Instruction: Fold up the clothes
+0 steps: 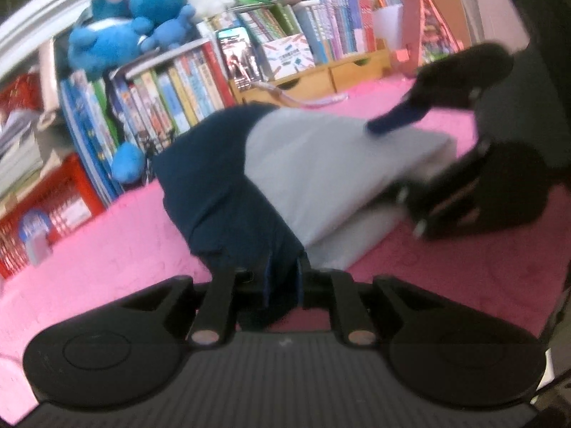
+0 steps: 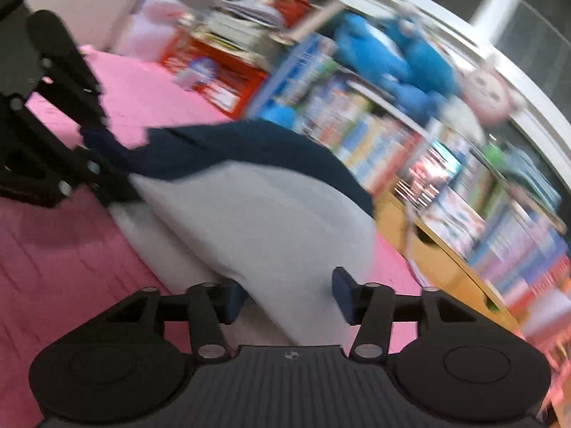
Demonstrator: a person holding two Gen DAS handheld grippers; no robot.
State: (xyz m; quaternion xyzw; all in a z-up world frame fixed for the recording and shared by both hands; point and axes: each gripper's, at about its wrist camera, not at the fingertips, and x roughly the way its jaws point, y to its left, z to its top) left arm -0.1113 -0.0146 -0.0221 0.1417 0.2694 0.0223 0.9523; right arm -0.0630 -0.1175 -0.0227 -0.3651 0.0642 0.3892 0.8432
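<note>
Grey-and-navy garment (image 1: 321, 164) lies part-folded on the pink bed (image 1: 107, 235), long axis running between grippers. Left gripper (image 1: 282, 285) fingers clench its navy end; right gripper (image 2: 289, 294) fingers spread, straddling the grey edge.

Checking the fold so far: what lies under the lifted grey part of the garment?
Under the raised grey panel lies another grey layer of the same garment, resting on the pink cover. Deeper under the fold is hidden. The left gripper clamps the navy part.
</note>
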